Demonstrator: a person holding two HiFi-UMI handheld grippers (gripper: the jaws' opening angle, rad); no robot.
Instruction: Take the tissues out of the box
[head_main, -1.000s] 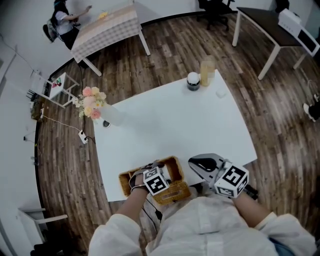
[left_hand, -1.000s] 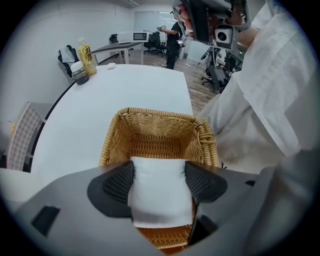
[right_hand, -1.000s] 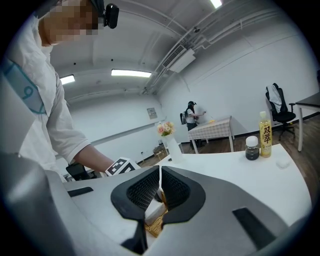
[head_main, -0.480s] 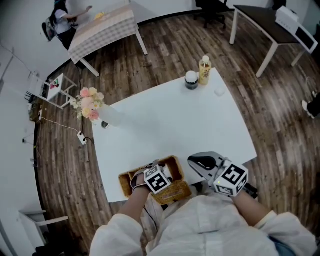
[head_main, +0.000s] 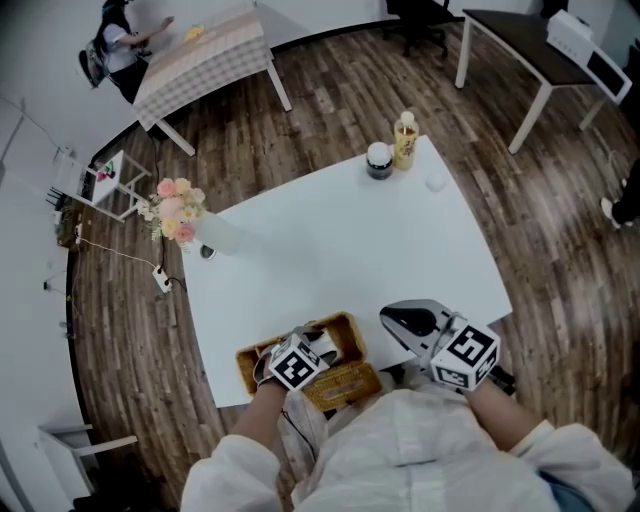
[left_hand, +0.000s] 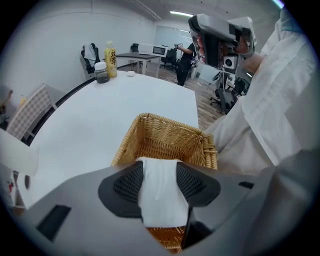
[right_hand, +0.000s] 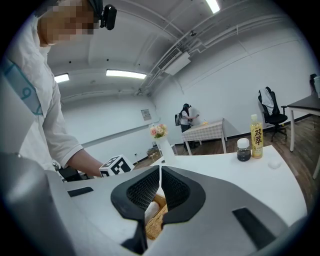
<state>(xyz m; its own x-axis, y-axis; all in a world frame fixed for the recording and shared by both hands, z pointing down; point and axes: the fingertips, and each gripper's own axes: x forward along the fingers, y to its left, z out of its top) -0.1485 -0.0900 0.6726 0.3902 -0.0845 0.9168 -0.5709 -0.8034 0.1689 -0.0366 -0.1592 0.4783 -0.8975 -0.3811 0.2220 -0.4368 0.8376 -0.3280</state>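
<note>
A: While the jaws of the left gripper (left_hand: 159, 186) have just been closing, what's between them?

B: They pinch the white folded tissue (left_hand: 161, 202), down in the rectangular woven wicker basket (left_hand: 167, 122) at six o'clock on the white table (head_main: 350, 250). My right gripper (right_hand: 159, 172), at the basket's three o'clock, sits closed, empty. Next, I judge: lift straight up, clear of the rim.

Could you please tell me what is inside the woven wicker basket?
A white paper tissue in the rectangular woven wicker basket is pinched by the left gripper, whose jaws have just been closing. The gripper covers whatever lies beneath.
</note>
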